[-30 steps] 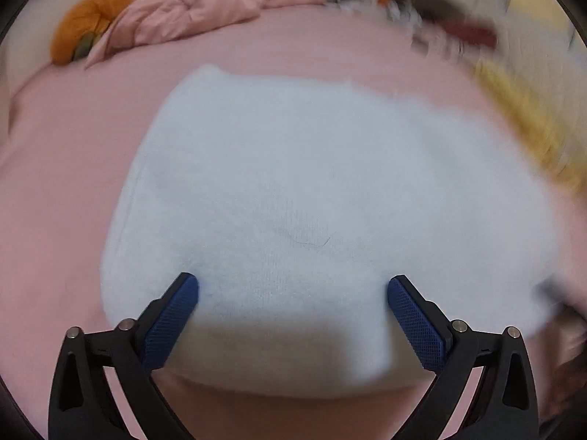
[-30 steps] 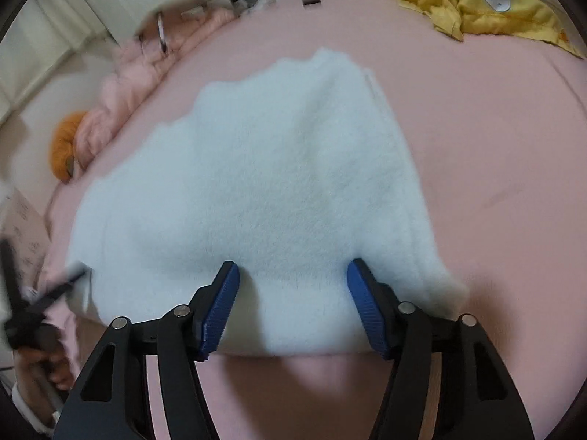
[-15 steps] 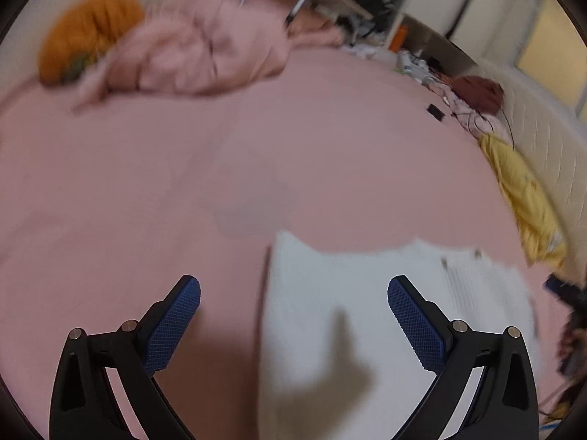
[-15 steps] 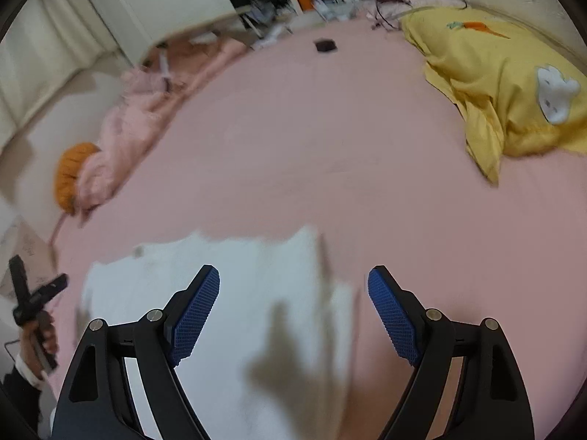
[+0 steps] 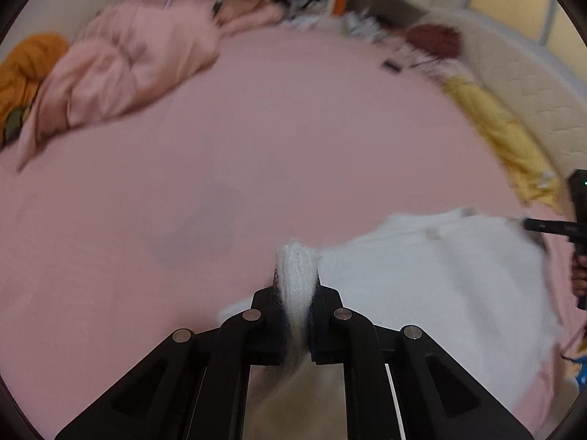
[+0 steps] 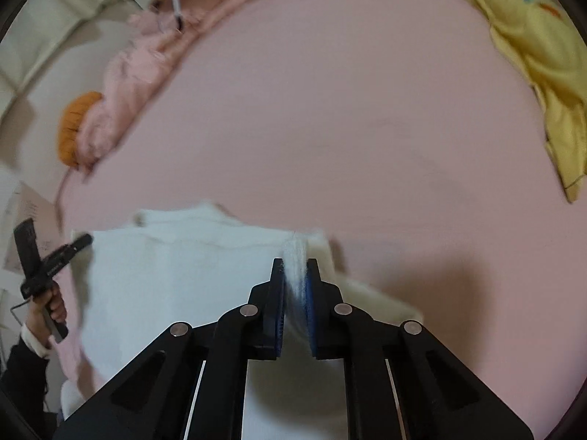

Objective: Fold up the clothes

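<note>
White knit sweater (image 6: 176, 286) stretches sideways between both grippers.

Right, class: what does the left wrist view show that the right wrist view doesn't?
Only the left wrist view shows the left tool shut on a white knit edge, and a dark red bundle at the far side. Only the right wrist view shows the right tool pinching its own edge, plus a hand gripping the other handle. Both share the white sweater, pink bed sheet, yellow blanket and pink quilt.
</note>
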`<state>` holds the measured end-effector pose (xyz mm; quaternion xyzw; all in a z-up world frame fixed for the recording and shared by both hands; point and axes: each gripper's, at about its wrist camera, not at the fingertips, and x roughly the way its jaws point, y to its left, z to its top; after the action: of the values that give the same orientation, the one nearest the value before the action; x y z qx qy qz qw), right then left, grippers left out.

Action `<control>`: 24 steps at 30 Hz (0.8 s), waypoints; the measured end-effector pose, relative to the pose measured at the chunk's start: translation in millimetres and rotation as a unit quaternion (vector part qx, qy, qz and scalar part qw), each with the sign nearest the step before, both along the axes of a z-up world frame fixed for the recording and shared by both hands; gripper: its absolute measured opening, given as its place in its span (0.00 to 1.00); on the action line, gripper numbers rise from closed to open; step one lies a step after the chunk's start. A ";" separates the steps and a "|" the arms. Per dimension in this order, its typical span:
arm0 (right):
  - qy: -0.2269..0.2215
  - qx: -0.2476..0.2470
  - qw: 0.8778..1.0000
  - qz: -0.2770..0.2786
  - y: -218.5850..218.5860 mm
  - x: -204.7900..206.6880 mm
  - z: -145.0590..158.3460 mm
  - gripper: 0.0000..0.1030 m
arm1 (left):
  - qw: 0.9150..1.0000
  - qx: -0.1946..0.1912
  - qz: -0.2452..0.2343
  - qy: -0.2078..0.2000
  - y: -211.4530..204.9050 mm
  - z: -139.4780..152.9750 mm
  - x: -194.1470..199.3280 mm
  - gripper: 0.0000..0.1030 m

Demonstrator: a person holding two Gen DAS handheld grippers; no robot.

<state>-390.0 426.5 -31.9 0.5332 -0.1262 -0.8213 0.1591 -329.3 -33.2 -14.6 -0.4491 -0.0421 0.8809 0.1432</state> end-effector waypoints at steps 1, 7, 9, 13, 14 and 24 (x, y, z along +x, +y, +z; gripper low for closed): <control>0.017 -0.009 1.000 0.001 -2.1 11.0 15.0 0.09 | 1.000 0.011 -0.009 0.014 1.1 15.2 12.2 0.09; 0.105 -0.051 0.993 0.013 -9.3 97.6 112.5 0.09 | 0.993 0.058 -0.061 0.088 8.6 102.8 87.6 0.09; 0.118 -0.056 0.991 0.026 -10.4 132.1 135.6 0.09 | 0.989 0.070 -0.076 0.101 8.0 125.8 117.6 0.09; 0.124 -0.054 0.990 0.044 -5.3 203.2 162.0 0.09 | 0.989 0.070 -0.095 0.091 -4.6 145.5 191.6 0.09; 0.119 -0.054 0.990 0.046 -1.9 219.6 162.9 0.09 | 0.989 0.070 -0.099 0.083 -8.0 146.7 208.4 0.10; -0.032 -0.048 0.998 -0.029 28.2 381.7 75.7 0.09 | 0.990 0.063 -0.073 -0.101 -31.8 60.2 353.2 0.10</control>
<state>-8.3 454.7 43.8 0.5471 -0.1858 -0.8010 0.1566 24.0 -64.9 45.6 -0.5280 -0.0790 0.8137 0.2299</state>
